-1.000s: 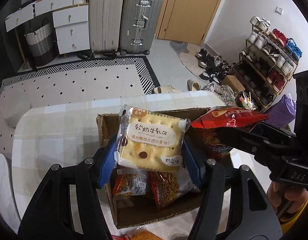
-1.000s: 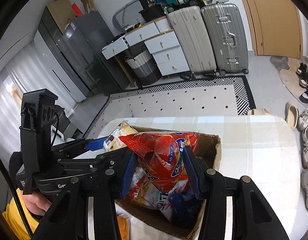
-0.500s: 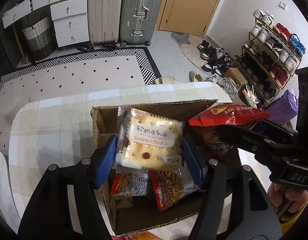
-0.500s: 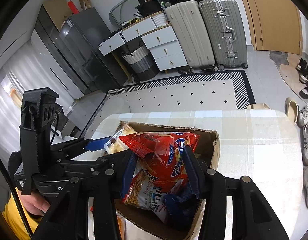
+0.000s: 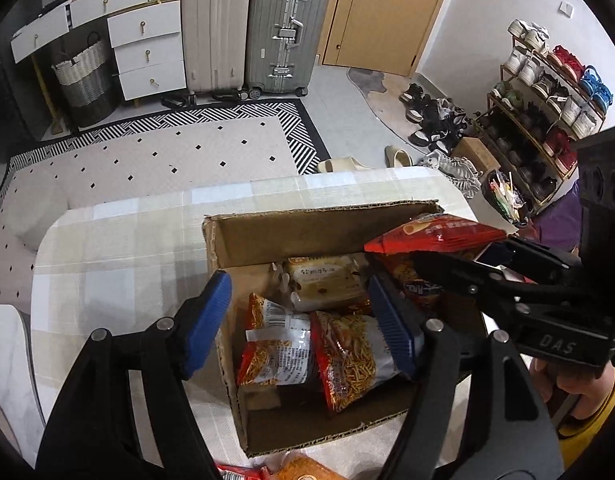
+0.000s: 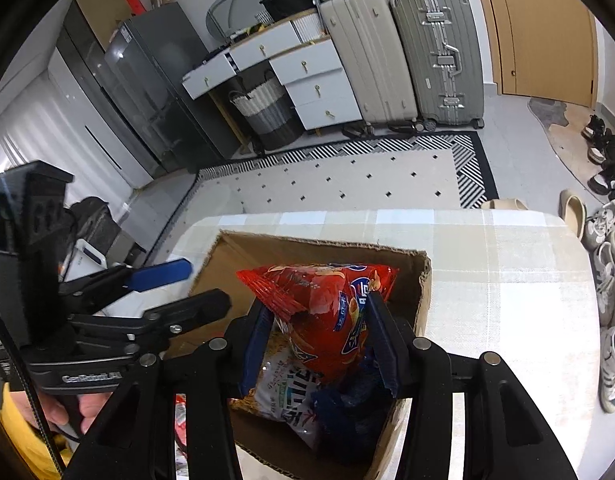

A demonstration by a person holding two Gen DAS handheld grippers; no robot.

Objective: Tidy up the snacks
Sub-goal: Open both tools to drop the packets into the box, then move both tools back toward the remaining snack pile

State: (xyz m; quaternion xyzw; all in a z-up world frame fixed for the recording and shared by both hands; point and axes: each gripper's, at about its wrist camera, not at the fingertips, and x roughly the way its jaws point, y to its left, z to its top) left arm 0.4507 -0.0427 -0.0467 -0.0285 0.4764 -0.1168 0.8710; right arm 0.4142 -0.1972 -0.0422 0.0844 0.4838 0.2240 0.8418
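An open cardboard box [image 5: 307, 232] stands on the checked tablecloth [image 5: 107, 264]. My left gripper [image 5: 297, 292] hovers over it, its jaws opening, with nothing pressed between the blue pads. Below them a yellow cracker packet [image 5: 327, 280] lies inside the box, behind two noodle snack packs [image 5: 279, 352]. My right gripper [image 6: 319, 320] is shut on a red chip bag [image 6: 327, 304], held upright above the box's right half [image 6: 307, 248]. That bag [image 5: 435, 234] and the right gripper [image 5: 467, 260] also show in the left wrist view. The left gripper [image 6: 187, 286] shows at the left of the right wrist view.
More packets sit deeper in the box, one white [image 6: 291, 396] and one dark blue [image 6: 347, 408]. An orange snack pack [image 5: 299, 468] lies on the table in front of the box. Beyond the table's far edge are a rug [image 5: 167, 160], suitcases [image 5: 283, 28] and a shoe rack [image 5: 547, 92].
The left gripper's jaws spread apart and the cracker packet dropped from between them into the box. The right gripper keeps its hold on the red chip bag.
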